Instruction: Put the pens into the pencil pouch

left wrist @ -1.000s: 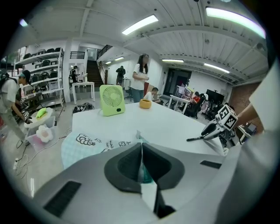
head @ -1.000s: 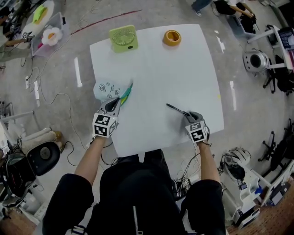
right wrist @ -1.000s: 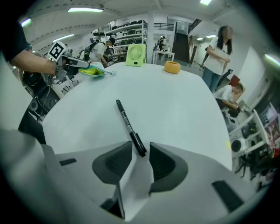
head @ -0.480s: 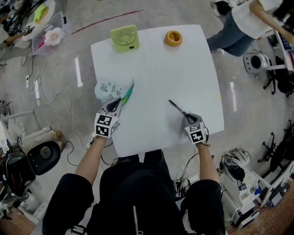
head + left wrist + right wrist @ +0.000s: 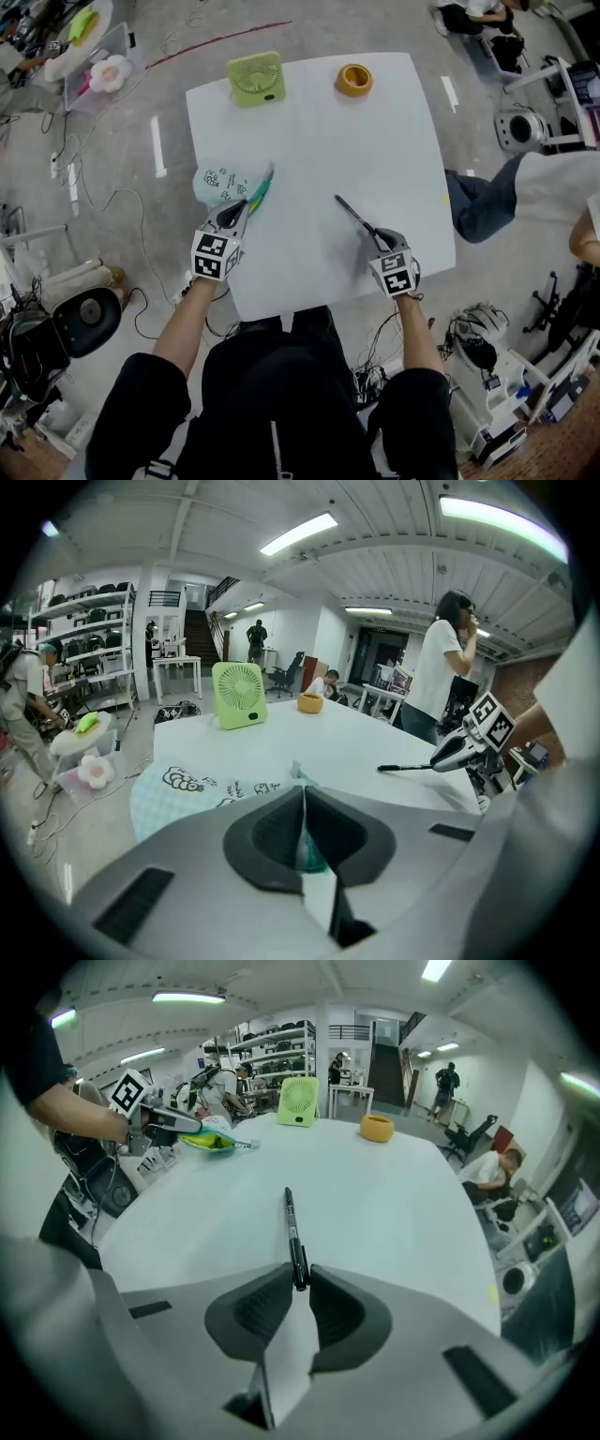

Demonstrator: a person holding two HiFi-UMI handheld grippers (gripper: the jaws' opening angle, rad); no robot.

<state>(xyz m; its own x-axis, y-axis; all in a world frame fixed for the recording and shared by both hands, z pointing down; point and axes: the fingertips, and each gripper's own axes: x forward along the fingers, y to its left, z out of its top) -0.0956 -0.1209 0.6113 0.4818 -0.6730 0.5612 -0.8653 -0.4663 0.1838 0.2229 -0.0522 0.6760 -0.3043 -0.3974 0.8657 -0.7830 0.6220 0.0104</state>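
Observation:
A pale blue pencil pouch (image 5: 217, 184) with doodle print and a teal lining lies at the left edge of the white table (image 5: 375, 141). My left gripper (image 5: 234, 214) is shut on the pouch's near edge; teal fabric shows between the jaws in the left gripper view (image 5: 303, 827). My right gripper (image 5: 378, 236) has just been closing and is shut on the rear end of a black pen (image 5: 352, 215). The pen (image 5: 292, 1232) points away from me, lifted off the table. From the left gripper view the pen (image 5: 405, 767) hangs level above the tabletop.
A green desk fan (image 5: 252, 77) and an orange round container (image 5: 352, 78) stand at the table's far edge. A person (image 5: 525, 197) is beside the table's right edge. Boxes, cables and chairs crowd the floor around.
The right gripper has pinched the black pen, raised it and carried it a little left. The left gripper and the pouch have stayed put. A person has walked along the right side.

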